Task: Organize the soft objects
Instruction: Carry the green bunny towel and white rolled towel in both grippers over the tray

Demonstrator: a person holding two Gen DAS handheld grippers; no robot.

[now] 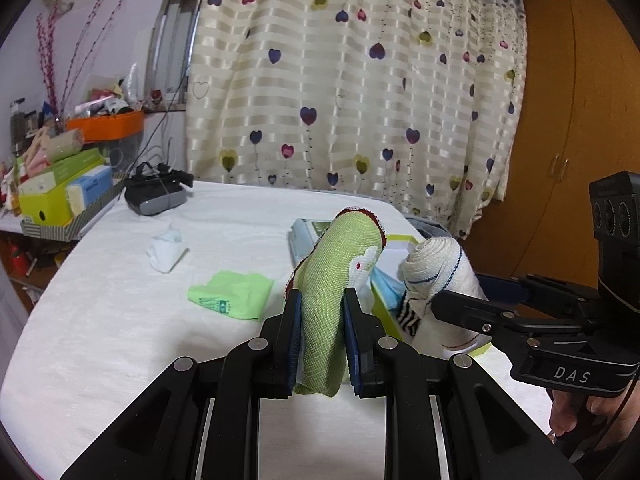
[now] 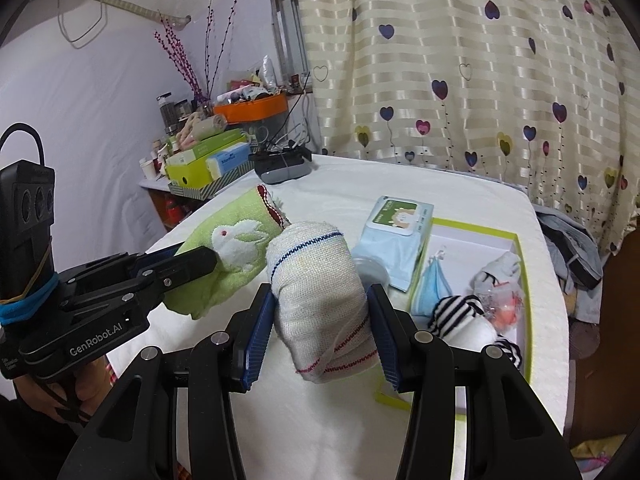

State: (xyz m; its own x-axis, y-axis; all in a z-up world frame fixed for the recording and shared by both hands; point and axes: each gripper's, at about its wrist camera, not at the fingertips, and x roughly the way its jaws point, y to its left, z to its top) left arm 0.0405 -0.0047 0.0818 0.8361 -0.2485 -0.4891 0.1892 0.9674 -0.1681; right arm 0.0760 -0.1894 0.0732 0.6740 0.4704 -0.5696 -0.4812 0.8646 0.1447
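The left gripper (image 1: 322,330) pinches a limp green rabbit sock (image 1: 338,280) and the right gripper (image 2: 322,330) squeezes a rolled white sock (image 2: 316,280) mid-body, both light and compressible, beside the green-rimmed box (image 2: 516,240).

A green sock (image 1: 332,280) bears a white rabbit, the cream sock (image 2: 316,280) has blue and red stitching, and the curtain (image 1: 360,80) shows hearts.

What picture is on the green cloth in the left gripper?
A white rabbit with a red eye on the green cloth, clearest in the right wrist view.
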